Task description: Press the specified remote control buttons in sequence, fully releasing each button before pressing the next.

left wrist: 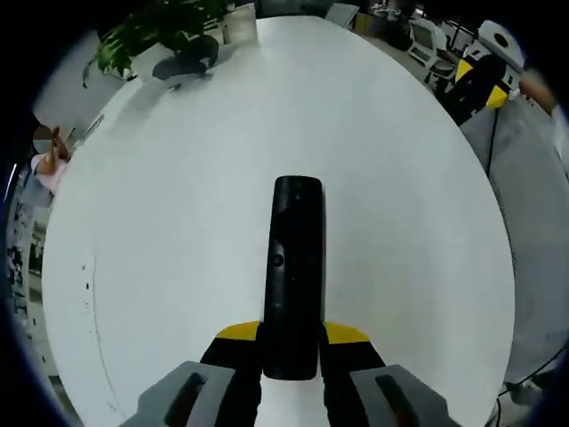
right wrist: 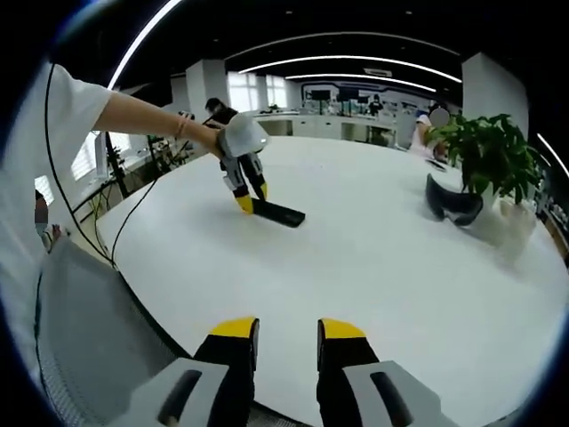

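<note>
Left tool [left wrist: 291, 356] grips the near end of the black remote [left wrist: 292, 267], pinning it flat on the white bench [left wrist: 160, 267], likely to steady it for pressing. Right tool [right wrist: 288, 342] hangs at the bench edge, jaws narrowly apart, nothing between them, well apart from the remote.

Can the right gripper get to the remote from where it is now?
Probably yes. The remote lies far across the white table, clamped at one end by the left gripper. The right gripper is open, with only bare tabletop between, so it should just need moving forward.
</note>
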The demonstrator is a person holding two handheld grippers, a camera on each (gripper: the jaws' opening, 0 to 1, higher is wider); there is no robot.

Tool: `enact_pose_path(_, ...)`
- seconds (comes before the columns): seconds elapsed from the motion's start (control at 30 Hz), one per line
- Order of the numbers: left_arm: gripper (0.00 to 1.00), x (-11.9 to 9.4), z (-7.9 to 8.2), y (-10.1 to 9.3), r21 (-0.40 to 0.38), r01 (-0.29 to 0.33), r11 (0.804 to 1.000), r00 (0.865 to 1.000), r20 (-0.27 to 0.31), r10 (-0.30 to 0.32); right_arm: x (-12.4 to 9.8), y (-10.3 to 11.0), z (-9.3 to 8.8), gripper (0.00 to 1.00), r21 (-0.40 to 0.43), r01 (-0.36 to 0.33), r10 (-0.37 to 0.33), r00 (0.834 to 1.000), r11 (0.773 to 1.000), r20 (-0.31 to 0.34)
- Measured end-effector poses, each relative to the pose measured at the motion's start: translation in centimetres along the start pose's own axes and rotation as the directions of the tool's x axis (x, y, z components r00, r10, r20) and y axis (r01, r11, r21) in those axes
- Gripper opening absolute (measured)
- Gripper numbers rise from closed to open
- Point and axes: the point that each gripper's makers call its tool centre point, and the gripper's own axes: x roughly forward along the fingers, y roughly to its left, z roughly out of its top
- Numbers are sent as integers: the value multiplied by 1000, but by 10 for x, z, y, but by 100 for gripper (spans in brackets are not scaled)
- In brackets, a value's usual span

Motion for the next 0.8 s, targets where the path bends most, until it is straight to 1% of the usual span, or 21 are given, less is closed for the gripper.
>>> enact_pose_path(0.07,23,0,0,-2,1,-21,1000,1000,6,21,1,-1,0,23,-4,2,-2,1000,1000,-1)
enact_pose_path(0.17,23,0,0,-9,-18,-36,999,999,15,36,0,-3,0,23,0,8,-8,1000,1000,2)
enact_pose_path(0.37,22,0,-2,-24,-119,-55,991,997,41,60,2,-5,-3,21,-9,7,-7,1000,1000,-7)
enact_pose_path(0.57,22,0,-5,-38,-184,-68,981,996,50,79,3,-6,1,21,-14,6,-6,1000,1000,0)
enact_pose_path(0.67,22,0,-5,-45,-190,-70,979,996,49,81,3,-6,1,21,-19,5,-4,1000,1000,3)
enact_pose_path(0.8,22,0,-4,-59,-195,-59,979,996,54,70,3,-5,0,20,-23,0,0,1000,1000,3)
